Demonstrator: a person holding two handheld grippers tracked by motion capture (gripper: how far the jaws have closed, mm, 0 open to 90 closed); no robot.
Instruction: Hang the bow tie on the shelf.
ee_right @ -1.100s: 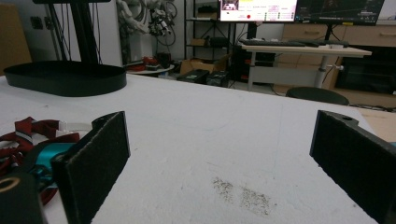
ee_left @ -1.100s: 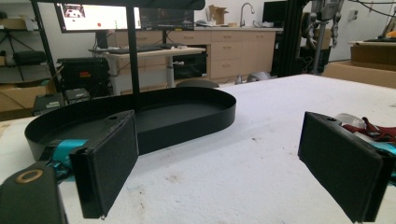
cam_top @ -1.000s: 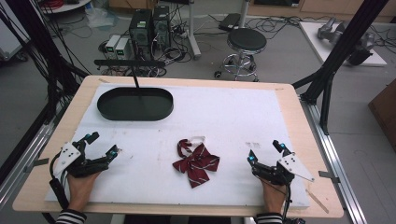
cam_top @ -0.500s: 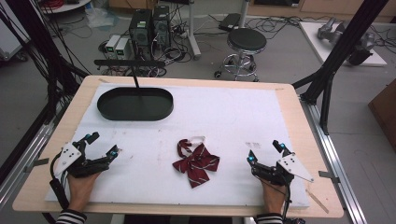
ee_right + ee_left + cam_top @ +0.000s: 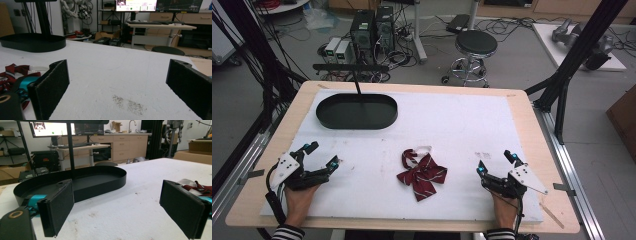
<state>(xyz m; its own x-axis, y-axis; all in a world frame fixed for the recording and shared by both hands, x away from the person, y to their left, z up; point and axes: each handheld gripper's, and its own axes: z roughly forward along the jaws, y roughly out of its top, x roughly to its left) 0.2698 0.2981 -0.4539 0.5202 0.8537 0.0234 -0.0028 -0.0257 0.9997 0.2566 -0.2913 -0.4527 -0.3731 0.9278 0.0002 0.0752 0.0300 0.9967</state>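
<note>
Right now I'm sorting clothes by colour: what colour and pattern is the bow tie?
Dark red with thin white stripes; the bow tie shows best in the high view.

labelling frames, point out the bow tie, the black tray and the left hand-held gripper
bow tie point(image 5: 422, 175), high view, centre knot
black tray point(image 5: 388, 118), high view, right rim
left hand-held gripper point(image 5: 321, 155), high view, between its open jaws

Beyond your table point(image 5: 527, 120): grey floor point(image 5: 512, 65) strewn with cables, black round stool point(image 5: 476, 42), computer towers point(image 5: 373, 27). Farther back, desk point(image 5: 160, 25) with monitors point(image 5: 136, 5), wood cabinets point(image 5: 125, 145).
</note>
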